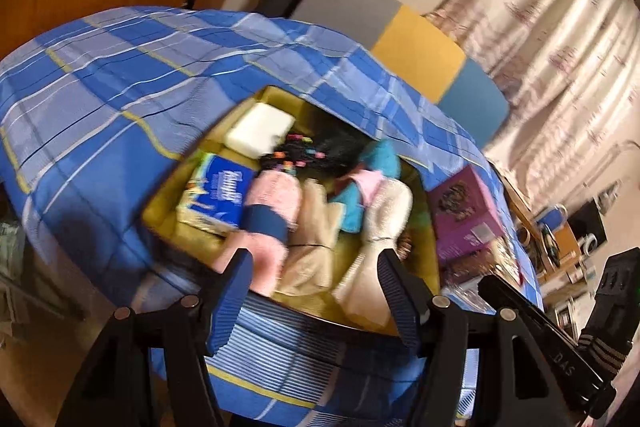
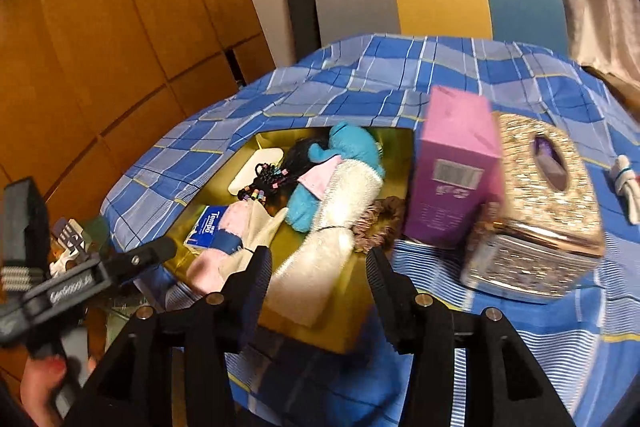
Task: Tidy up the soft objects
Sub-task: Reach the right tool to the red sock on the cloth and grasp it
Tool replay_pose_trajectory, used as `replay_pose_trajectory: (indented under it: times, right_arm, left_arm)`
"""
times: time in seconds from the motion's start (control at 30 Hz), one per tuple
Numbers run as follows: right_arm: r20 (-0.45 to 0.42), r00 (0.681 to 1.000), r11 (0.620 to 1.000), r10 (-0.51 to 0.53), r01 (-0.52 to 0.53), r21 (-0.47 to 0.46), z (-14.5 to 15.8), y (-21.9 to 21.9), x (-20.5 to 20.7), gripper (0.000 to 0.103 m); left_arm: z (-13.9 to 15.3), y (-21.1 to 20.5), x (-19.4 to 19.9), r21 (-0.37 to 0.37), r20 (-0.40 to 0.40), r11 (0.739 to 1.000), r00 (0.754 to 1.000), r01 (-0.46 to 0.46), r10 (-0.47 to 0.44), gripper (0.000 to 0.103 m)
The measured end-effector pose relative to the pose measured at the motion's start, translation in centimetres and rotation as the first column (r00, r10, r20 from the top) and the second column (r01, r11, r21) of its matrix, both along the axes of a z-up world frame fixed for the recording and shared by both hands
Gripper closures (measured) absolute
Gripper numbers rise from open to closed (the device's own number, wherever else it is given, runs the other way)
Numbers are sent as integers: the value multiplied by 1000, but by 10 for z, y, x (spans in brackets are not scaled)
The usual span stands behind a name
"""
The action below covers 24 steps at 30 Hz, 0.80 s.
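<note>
Blue checked cloth [image 2: 400, 83] is covering the tabletop, and a yellow tray [image 2: 344, 323] near its front edge is holding rolled towels [image 2: 344, 203], a blue plush [image 2: 352, 147] and tissues [image 2: 210, 231]. Left claw [image 1: 316, 283] and right claw [image 2: 320, 279] are both hovering wide open, holding nothing.

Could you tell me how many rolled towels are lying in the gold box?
3 seem visible: a pink one on the left with a blue band, a beige one beside it, and a white one on the right. Others may be hidden beneath.
</note>
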State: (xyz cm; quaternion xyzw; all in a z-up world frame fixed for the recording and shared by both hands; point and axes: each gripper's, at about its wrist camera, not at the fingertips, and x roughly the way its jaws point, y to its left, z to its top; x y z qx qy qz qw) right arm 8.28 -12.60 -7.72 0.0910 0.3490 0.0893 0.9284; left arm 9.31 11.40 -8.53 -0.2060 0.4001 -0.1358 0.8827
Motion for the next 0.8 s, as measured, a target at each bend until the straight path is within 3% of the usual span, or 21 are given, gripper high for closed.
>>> replay_pose_trajectory:
  times: [0.13, 0.33, 0.6, 0.8]
  right_arm:
    - [21, 998, 997, -56, 57, -43, 4, -28, -21, 53]
    - [-14, 979, 978, -202, 201, -57, -2, -91, -36, 53]
    - [-79, 944, 947, -321, 316, -64, -17, -167, -44, 53]
    - [-133, 917, 926, -377, 368, -88, -35, -223, -47, 53]
  left_arm:
    - [2, -21, -3, 6, 20, 997, 997, 78, -78, 38]
    - [4, -65, -10, 23, 37, 976, 976, 215, -216, 36]
    - [11, -131, -24, 48, 44, 923, 922, 382, -384, 35]
    - [18, -181, -36, 46, 45, 864, 863, 501, -503, 35]
